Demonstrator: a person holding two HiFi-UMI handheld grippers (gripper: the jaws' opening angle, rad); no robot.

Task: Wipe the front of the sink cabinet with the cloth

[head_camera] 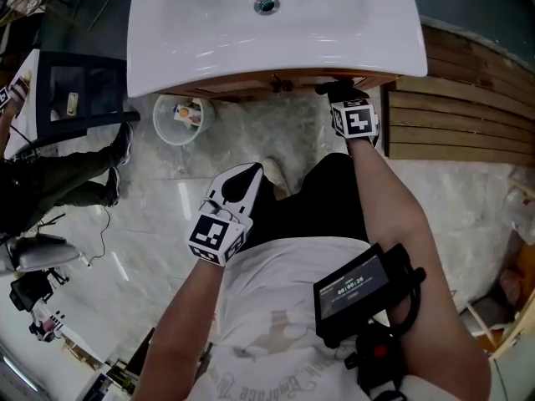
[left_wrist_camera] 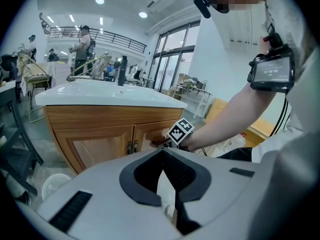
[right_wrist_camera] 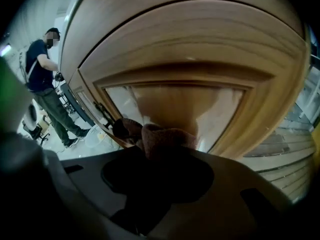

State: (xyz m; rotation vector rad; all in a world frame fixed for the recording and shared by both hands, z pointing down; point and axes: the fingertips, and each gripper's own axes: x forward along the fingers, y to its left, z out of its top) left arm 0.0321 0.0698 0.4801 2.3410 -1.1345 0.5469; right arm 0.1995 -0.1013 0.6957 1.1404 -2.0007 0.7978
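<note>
cloth (right_wrist_camera: 162, 135): 1, clamped in right hand-held gripper (head_camera: 338, 91) | cabinet doors (left_wrist_camera: 97, 147): 2

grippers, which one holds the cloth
The right gripper: its jaws clamp the brown cloth at a cabinet door; the left gripper hangs back, empty.

The white basin (head_camera: 276, 32) overhangs the cabinet front (left_wrist_camera: 95, 144) along the top of the head view. This leaves little room above the right gripper (head_camera: 338, 88), pressed to the right-hand door with the cloth (right_wrist_camera: 165, 136), and the wooden slat platform (head_camera: 451, 115) stands near on the frame's right. Leftward the door panels run unobstructed to the handles (left_wrist_camera: 132, 147) at the centre seam. A white bin (head_camera: 180, 119) sits by the cabinet's left end, with a black stand (head_camera: 79, 90) and a bystander's legs (head_camera: 75, 174) beyond it, while the marble floor (head_camera: 159, 215) at centre left lies open.
</note>
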